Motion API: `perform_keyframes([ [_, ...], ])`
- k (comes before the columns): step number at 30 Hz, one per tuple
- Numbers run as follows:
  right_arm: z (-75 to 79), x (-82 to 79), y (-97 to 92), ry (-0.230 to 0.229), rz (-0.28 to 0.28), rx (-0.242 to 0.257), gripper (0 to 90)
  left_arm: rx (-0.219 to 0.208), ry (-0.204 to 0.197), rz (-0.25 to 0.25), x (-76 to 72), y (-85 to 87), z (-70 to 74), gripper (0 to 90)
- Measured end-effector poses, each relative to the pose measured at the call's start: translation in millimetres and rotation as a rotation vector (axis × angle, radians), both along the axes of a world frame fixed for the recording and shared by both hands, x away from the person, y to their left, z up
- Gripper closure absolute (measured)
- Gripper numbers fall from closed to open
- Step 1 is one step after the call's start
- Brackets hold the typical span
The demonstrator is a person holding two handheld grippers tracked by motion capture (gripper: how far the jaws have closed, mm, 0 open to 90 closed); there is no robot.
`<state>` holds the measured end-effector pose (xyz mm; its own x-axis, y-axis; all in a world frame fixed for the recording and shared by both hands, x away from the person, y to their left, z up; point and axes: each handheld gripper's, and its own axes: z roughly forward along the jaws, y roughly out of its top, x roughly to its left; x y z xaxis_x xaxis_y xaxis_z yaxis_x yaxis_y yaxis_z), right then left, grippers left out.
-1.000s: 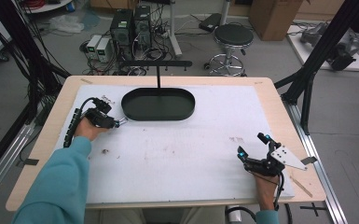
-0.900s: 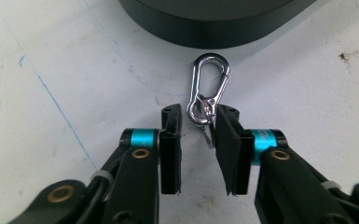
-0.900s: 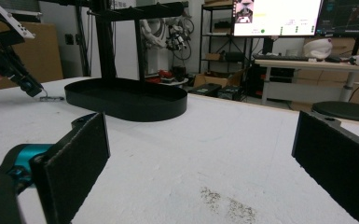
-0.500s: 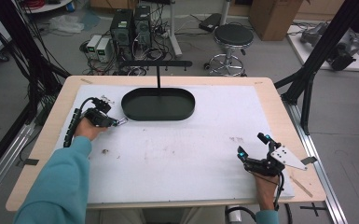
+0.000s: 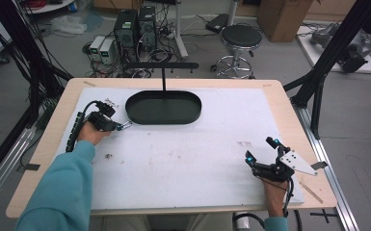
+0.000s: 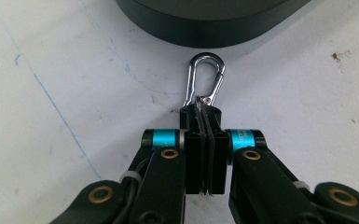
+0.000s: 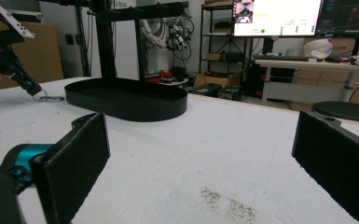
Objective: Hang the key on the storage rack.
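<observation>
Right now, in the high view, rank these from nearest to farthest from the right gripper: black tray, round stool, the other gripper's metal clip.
From the right gripper:
1. Black tray, ahead and left, mid-table.
2. Metal clip, far left, held beside the tray's left end.
3. Round stool, on the floor beyond the table's far edge.

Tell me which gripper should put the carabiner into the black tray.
Left. The left gripper is already shut on the carabiner, right beside the black tray. The right gripper sits open at the table's near right corner, far from both.
</observation>
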<state>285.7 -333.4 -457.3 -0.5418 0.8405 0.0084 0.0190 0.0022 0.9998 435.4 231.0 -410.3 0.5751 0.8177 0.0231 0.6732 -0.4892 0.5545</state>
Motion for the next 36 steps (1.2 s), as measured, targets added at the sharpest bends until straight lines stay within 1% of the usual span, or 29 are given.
perform_keyframes([
  [1,0.0,0.0,0.1,0.0,0.0,0.001,3.3,0.003,0.0,-0.001,-0.3,0.2,0.5,88.3],
  [4,0.0,0.0,0.0,0.0,-0.001,0.001,3.3,-0.01,-0.007,-0.004,-1.1,0.9,2.8,88.3],
  [5,0.0,0.0,0.0,0.0,0.0,0.0,3.3,-0.021,-0.01,-0.008,-1.6,1.4,4.1,88.3],
  [8,0.1,0.0,0.1,0.001,-0.001,0.002,3.3,-0.036,-0.024,-0.037,-3.3,1.6,8.1,88.3],
  [9,0.0,0.0,0.0,0.0,0.0,0.0,3.3,-0.056,-0.04,-0.056,-4.7,2.2,10.4,88.3],
  [10,0.1,0.0,0.1,0.003,0.0,0.004,3.3,-0.062,-0.055,-0.068,-5.7,2.8,13.2,88.3],
  [13,0.0,0.0,0.1,0.001,0.0,0.0,3.3,-0.099,-0.087,-0.078,-8.7,5.2,20.6,88.3],
  [17,0.1,0.0,0.2,0.0,0.0,0.001,3.3,-0.122,-0.096,-0.097,-11.7,6.7,30.4,88.3],
  [19,0.0,0.0,0.1,-0.001,-0.001,-0.001,3.3,-0.125,-0.1,-0.105,-12.5,6.8,35.2,88.3],
  [22,0.0,0.0,0.1,-0.001,-0.002,-0.002,3.3,-0.151,-0.111,-0.122,-13.5,6.2,44.8,88.3],
  [26,0.0,0.0,0.2,-0.001,-0.002,-0.001,3.3,-0.162,-0.146,-0.129,-12.7,4.4,58.0,88.3],
  [28,0.0,0.0,0.1,-0.001,-0.002,-0.002,3.3,-0.177,-0.16,-0.133,-11.3,4.2,64.9,88.3],
  [32,0.0,0.0,0.3,0.0,-0.001,0.002,3.3,-0.18,-0.186,-0.142,-8.0,3.2,78.3,88.2],
  [36,0.0,0.0,0.2,0.0,-0.001,0.001,3.3,-0.195,-0.215,-0.143,-3.9,2.4,91.8,88.3],
])
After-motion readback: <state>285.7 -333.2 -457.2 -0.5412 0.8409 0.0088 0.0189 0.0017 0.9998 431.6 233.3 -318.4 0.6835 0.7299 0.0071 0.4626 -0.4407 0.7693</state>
